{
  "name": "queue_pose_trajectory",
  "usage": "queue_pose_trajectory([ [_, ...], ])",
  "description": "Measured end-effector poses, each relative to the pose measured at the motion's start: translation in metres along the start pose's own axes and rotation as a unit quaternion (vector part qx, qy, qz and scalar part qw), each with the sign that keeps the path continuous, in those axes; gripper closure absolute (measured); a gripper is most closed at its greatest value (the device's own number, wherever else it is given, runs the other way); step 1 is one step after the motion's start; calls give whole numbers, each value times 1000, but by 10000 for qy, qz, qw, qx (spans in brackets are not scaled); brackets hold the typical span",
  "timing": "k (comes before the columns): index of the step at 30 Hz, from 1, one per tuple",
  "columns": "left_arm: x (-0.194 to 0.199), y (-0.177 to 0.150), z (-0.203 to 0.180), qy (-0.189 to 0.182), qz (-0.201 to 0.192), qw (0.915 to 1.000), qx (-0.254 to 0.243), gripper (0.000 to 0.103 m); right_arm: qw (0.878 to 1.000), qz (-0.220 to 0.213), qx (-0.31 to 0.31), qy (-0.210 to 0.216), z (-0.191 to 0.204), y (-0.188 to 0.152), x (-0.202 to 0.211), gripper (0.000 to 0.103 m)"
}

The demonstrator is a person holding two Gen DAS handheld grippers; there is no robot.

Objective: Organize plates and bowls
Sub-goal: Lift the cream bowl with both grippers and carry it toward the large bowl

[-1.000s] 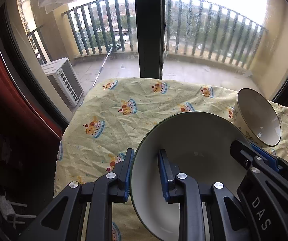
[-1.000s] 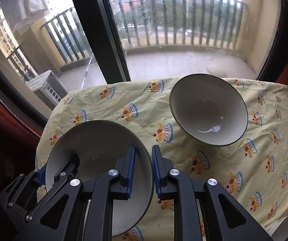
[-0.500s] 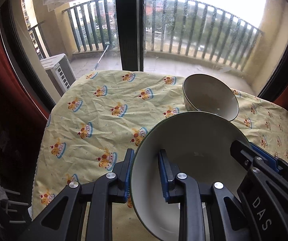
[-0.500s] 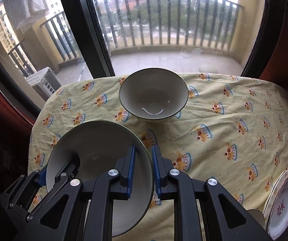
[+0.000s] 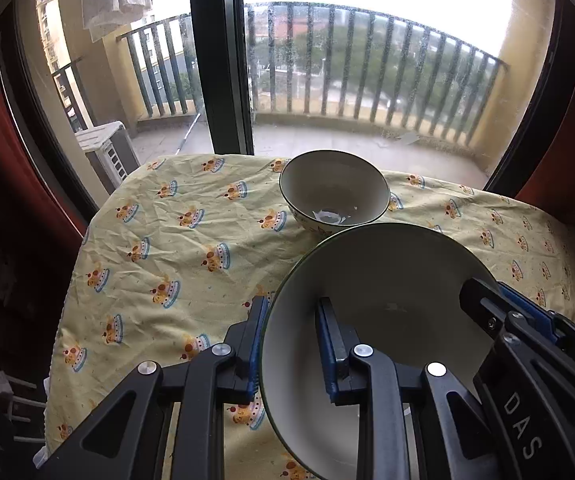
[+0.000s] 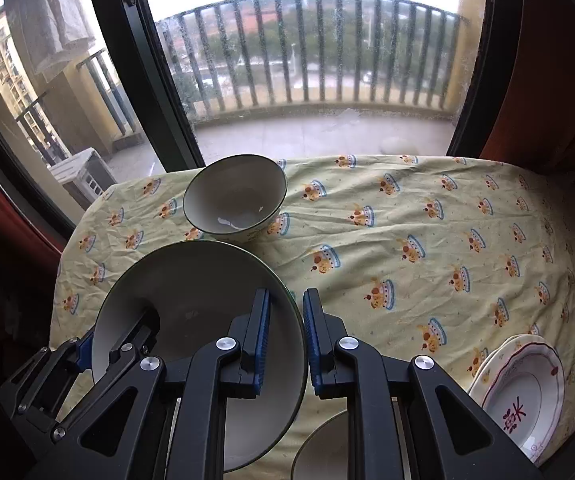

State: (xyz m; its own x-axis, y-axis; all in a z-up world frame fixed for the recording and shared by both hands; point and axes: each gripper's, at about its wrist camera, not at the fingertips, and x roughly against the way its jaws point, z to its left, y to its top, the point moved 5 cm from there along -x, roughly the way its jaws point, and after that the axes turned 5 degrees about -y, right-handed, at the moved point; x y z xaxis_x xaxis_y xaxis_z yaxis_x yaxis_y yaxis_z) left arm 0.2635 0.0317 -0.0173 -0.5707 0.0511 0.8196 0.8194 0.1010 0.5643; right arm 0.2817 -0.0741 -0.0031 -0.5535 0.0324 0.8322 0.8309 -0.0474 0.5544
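Note:
Both grippers carry one large green-rimmed bowl (image 5: 387,300) (image 6: 199,300) above the table. My left gripper (image 5: 293,344) is shut on the bowl's left rim, one finger outside and one inside. On the opposite rim my right gripper (image 6: 287,340) is shut the same way. A smaller bowl (image 5: 333,190) (image 6: 235,196) with something pale at its bottom stands on the yellow tablecloth (image 5: 175,248) (image 6: 407,220), just beyond the held bowl. White plates with a red mark (image 6: 521,392) are stacked at the right near edge.
Another bowl's rim (image 6: 319,448) shows under my right gripper at the bottom. A window with a dark frame (image 5: 223,60) and a balcony railing lie behind the table. Red curtains (image 6: 559,80) hang at both sides.
Both grippers have pulled back and risen with the large bowl, so more tablecloth shows. The small bowl now sits farther off and to the left, and the plates have come into the right view.

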Motion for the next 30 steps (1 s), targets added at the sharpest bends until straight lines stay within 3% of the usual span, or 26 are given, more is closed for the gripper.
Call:
queue_pose_trajectory([
  [18, 27, -38, -72, 44, -120, 9999, 16, 80, 9999, -98, -70, 82, -80, -30, 32, 82],
  [30, 20, -77, -94, 103, 159, 9998, -20, 80, 9998, 183, 39, 58, -108, -67, 26, 82],
])
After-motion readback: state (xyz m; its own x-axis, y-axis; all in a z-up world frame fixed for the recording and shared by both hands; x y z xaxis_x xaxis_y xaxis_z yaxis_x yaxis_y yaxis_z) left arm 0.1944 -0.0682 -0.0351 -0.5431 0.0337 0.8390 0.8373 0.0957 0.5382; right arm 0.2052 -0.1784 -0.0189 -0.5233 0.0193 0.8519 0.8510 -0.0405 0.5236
